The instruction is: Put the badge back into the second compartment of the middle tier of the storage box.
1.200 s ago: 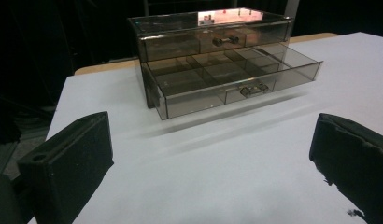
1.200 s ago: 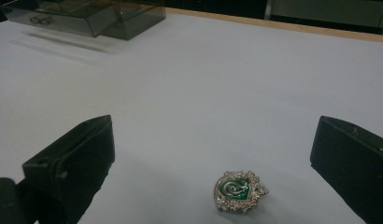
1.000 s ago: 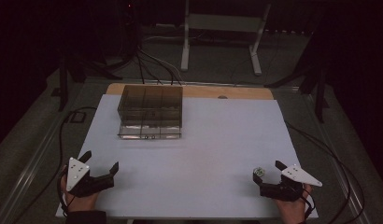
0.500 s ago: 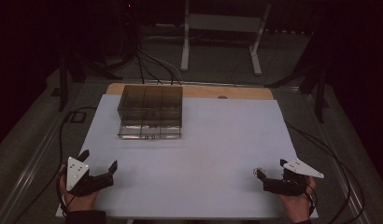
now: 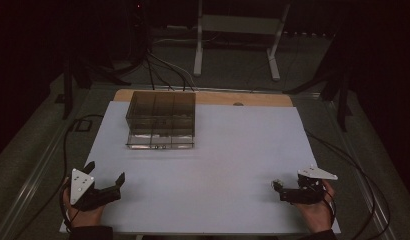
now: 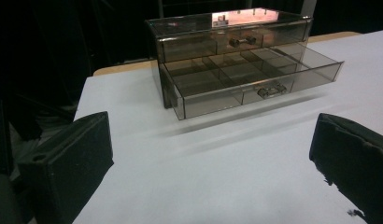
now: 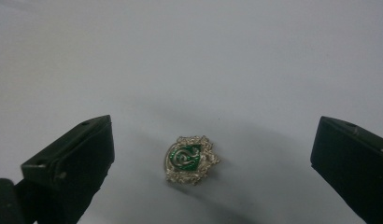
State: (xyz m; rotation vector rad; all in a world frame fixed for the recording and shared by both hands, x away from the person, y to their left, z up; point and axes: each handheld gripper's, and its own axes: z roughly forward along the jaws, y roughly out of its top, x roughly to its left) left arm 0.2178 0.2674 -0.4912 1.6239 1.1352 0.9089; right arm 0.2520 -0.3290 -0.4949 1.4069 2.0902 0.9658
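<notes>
Your right gripper point(image 7: 213, 154) is spread wide w/ the green badge point(image 7: 190, 159) flat on the white table point(image 5: 233, 165) between its jaws, near-right corner. Looks like pre-grasp: lower, clamp. Left gripper point(image 6: 213, 163) released, nothing held; drawer box point(image 5: 161, 119) far-left, bottom drawer out.

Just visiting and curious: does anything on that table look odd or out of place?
One thing: the drawer box's lower drawer stands pulled out, apparently empty, while a small green-and-silver badge lies loose on the table between the right tool's open jaws.
</notes>
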